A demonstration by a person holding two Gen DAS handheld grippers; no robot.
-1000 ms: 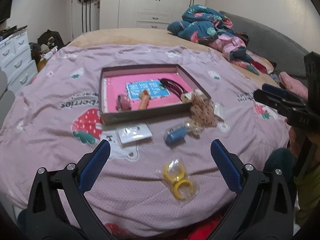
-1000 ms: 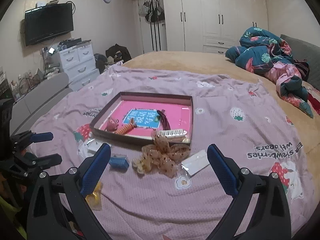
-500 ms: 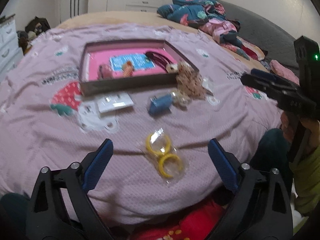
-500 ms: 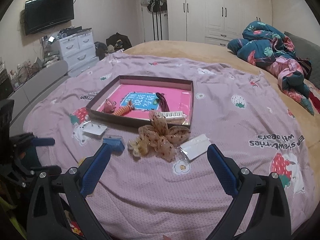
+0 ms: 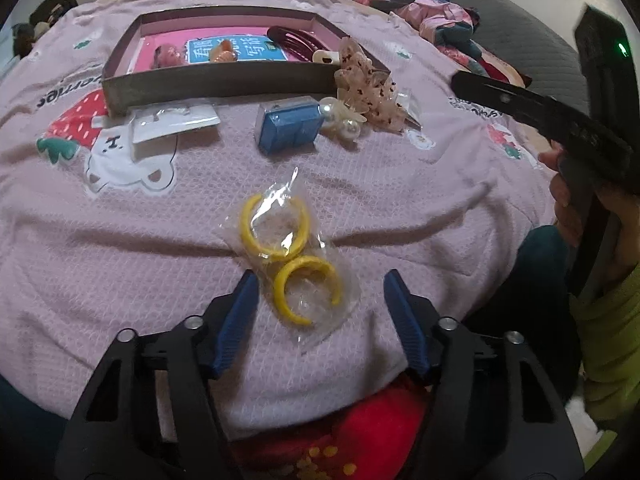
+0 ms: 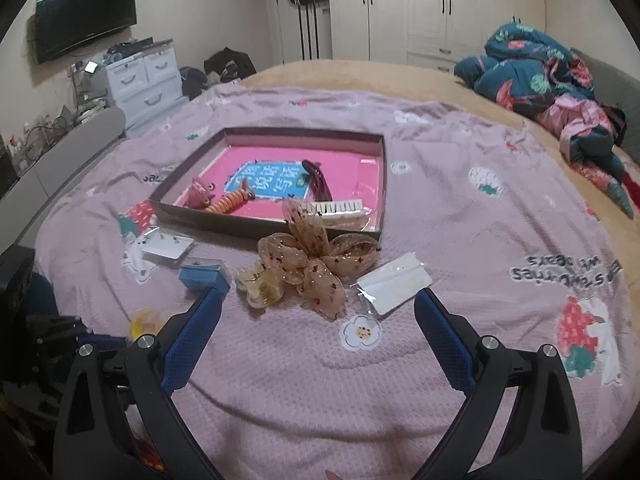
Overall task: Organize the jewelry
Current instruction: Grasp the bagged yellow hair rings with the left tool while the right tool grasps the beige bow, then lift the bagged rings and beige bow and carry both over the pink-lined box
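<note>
Lying bagged on the bedspread [image 5: 400,208], the yellow hoop earrings [image 5: 294,248] sat well in front of the jewelry box [image 5: 216,80], between the spread fingers of the left claw [image 5: 322,286], presumably lined up for a pinch. That box held a burgundy hair clip [image 5: 294,40], a pink plush charm [image 6: 199,194] and an orange spiral tie [image 6: 230,202]. The right claw [image 6: 316,316] hovered spread before the box, near the dotted bow [image 6: 318,256].

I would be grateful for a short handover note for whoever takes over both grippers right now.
Left gripper: open, empty, straddling the bagged yellow bangles.
Right gripper: open, empty, above the bedspread near the bow.
In the box: pink charm, orange hair tie, dark red clip, white comb clip.
Left outside: bangles, blue box, pearl claw clip, bow, two packets.
</note>
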